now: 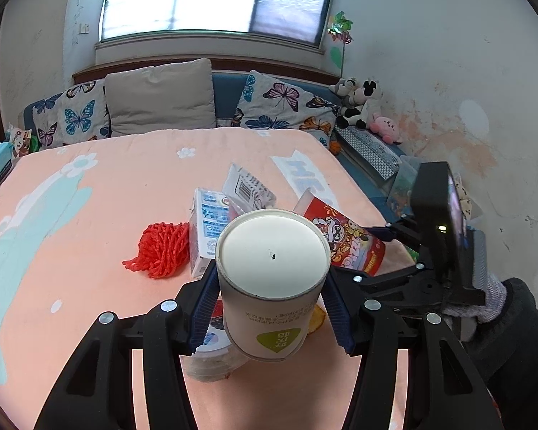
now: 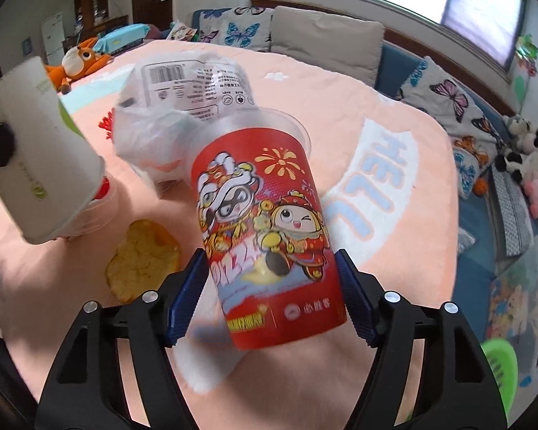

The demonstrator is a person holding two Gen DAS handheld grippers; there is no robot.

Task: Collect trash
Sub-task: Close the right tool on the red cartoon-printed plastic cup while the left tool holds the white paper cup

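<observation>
A: Your left tool (image 1: 269, 308) is clamped on the white paper cup (image 1: 272, 276), lifted off the bed (image 1: 89, 251).

B: And the right?

A: Your right tool (image 2: 272, 294) brackets the red cup (image 2: 265, 229), pads at its sides; grip looks loose. Bag (image 2: 183, 107), carton (image 1: 208, 229), peel (image 2: 140, 258) remain.

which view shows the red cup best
The right wrist view: the red cup fills the middle between the right gripper fingers, with its cartoon print and clear rim in full sight. In the left wrist view only part of it shows, behind the white cup that the left gripper holds.
</observation>
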